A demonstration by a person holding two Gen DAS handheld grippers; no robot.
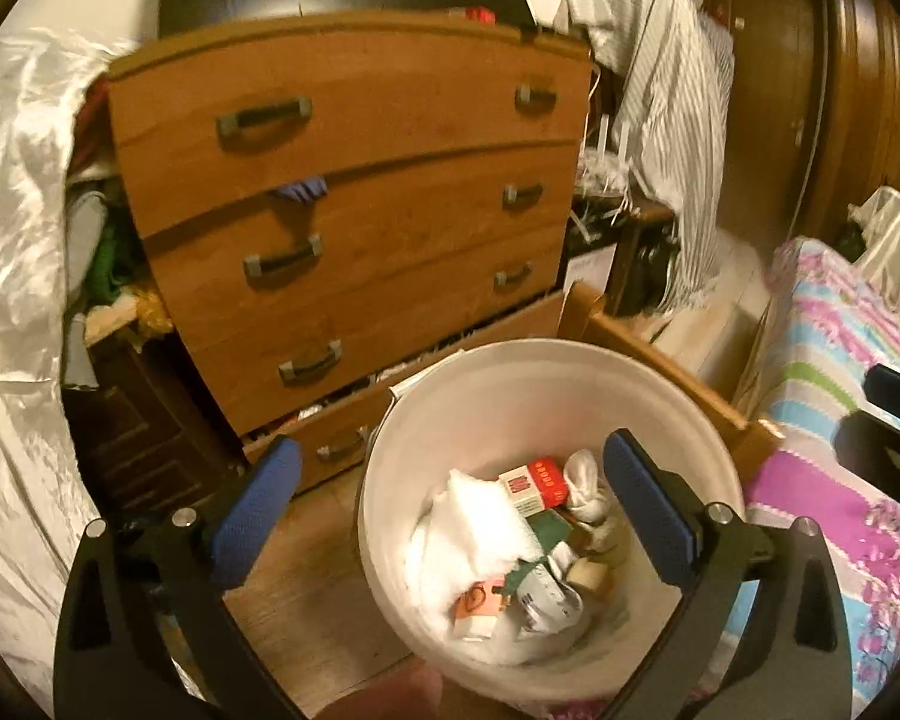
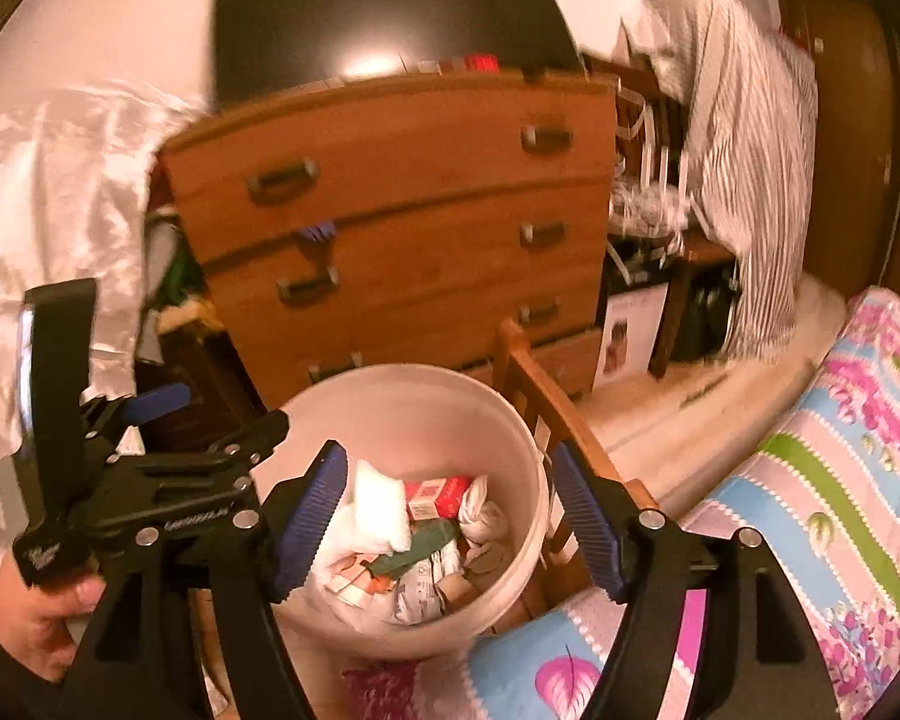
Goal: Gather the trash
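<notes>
A white bucket (image 1: 426, 420) stands on the floor between a chest of drawers and a bed. In it lie a white wad (image 1: 474, 516), a red and white carton (image 1: 534, 483), a knotted white bundle (image 1: 585, 486), a green scrap (image 1: 549, 531) and crumpled paper. My left gripper (image 1: 450, 450) hangs open above the bucket with nothing between its blue pads. In the right wrist view the same bucket (image 2: 390, 408) sits below my right gripper (image 2: 447, 451), which is also open and empty. The left gripper (image 2: 216, 414) shows there at the left, held by a hand (image 2: 36, 618).
A wooden chest of drawers (image 1: 354, 180) stands behind the bucket, its bottom drawer ajar. The bed's wooden frame (image 1: 660, 360) and colourful quilt (image 1: 822, 420) lie to the right. Shiny white sheeting (image 1: 18, 240) covers the left. A striped cloth (image 1: 672, 120) drapes over furniture at the back right.
</notes>
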